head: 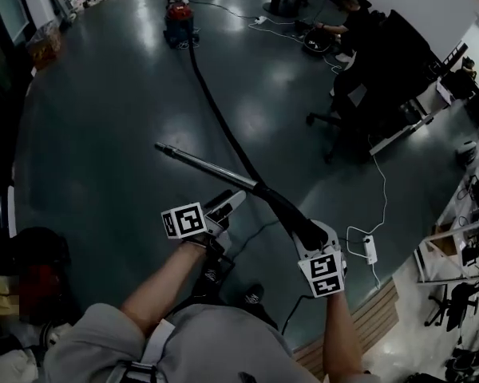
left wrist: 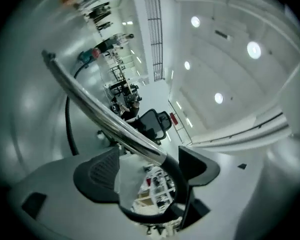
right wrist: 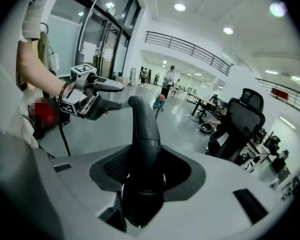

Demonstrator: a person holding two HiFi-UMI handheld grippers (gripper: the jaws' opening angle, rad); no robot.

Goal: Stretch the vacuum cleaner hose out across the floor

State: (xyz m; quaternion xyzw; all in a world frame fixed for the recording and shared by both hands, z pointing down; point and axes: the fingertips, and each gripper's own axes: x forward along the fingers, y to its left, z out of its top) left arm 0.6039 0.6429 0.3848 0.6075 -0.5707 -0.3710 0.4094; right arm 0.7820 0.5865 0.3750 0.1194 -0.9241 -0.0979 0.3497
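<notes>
Right gripper was shut tight on the black handle, which stood up between its jaws. From that handle the hose ran away over the grey floor to the vacuum, well away from both grippers. The hose was black, thin and long, and it lay almost straight with a small bend. A shiny metal tube stuck out from the handle the other way. Left gripper had its jaws wide apart and held nothing. The tube crossed just in front of them. The vacuum was red and blue.
</notes>
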